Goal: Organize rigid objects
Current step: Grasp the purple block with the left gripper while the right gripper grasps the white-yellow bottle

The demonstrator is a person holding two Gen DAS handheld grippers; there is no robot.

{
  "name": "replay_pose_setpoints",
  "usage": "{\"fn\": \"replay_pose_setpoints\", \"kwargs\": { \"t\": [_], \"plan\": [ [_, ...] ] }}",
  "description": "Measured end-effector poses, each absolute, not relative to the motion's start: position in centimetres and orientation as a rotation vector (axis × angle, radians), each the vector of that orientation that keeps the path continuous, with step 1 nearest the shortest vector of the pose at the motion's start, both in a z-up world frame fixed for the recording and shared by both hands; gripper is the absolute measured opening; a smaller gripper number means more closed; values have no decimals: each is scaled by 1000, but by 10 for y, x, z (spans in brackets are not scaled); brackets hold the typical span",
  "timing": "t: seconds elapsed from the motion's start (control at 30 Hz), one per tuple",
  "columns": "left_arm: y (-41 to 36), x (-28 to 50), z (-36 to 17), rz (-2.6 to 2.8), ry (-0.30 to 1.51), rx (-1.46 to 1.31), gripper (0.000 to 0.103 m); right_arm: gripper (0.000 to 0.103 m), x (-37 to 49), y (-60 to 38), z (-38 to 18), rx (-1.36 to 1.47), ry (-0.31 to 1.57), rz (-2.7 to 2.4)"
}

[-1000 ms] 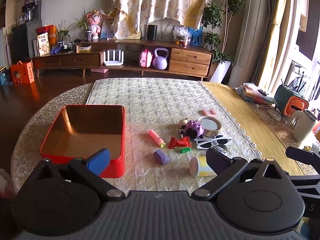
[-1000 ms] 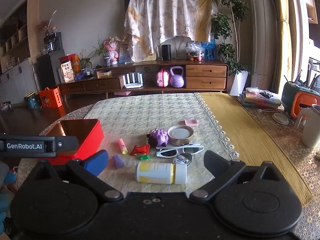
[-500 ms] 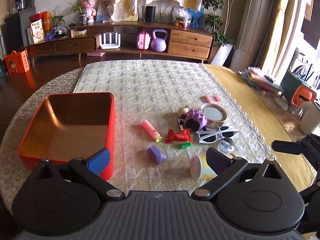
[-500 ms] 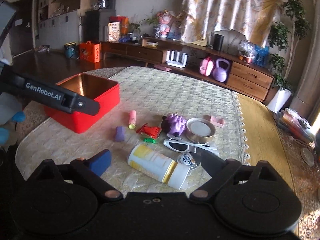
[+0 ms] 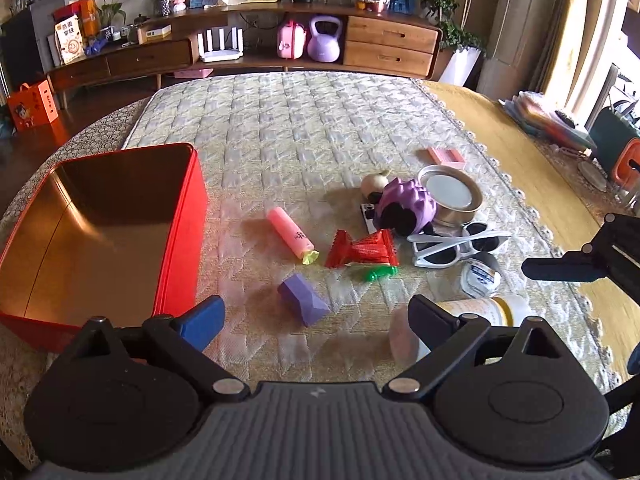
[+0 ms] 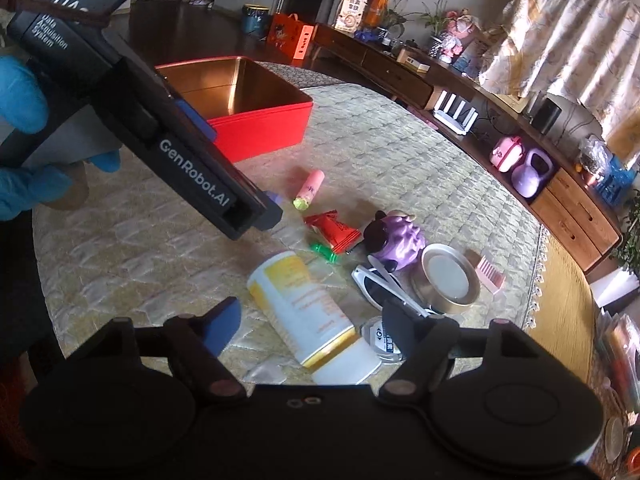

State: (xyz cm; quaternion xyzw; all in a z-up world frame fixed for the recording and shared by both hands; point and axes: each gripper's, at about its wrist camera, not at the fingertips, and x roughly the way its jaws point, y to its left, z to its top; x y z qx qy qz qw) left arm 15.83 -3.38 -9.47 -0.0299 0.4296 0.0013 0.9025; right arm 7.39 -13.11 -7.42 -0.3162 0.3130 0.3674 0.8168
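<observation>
A red tin box (image 5: 182,248) stands open at the left of the quilted mat. My left gripper (image 5: 316,316) hovers over a purple block (image 5: 304,300), which shows in the gap between its jaws. The jaws are closing and neither pad touches the block. A white and yellow bottle (image 6: 308,304) lies on its side between the fingers of my right gripper (image 6: 312,320). Those jaws are also closing, with both pads still apart from the bottle. Behind lie a pink tube (image 5: 290,236), a red packet (image 5: 362,250), a purple toy (image 5: 406,204), a round tin (image 5: 450,196) and white sunglasses (image 5: 456,246).
A small round container (image 5: 480,278), a green piece (image 5: 380,273) and a pink comb-like piece (image 5: 446,156) lie among the clutter. A blue-gloved hand (image 6: 20,100) holds the left gripper's body (image 6: 192,176) across the right wrist view. A low wooden sideboard (image 5: 384,40) lines the far wall.
Both grippers have come down and closer to the objects. The right view has rolled, and its jaws have narrowed around the bottle. The left gripper now reaches further across the right view.
</observation>
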Motion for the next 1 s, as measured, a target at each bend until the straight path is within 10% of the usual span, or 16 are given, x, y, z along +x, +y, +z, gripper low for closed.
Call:
{"fn": "replay_pose_setpoints", "kwargs": {
  "t": [0.37, 1.0],
  "plan": [
    [-39, 186, -118, 47, 950, -25, 65, 53, 91, -113, -96, -810, 711, 874],
    [-24, 205, -133, 69, 971, -24, 20, 52, 93, -100, -104, -859, 714, 837]
  ]
}}
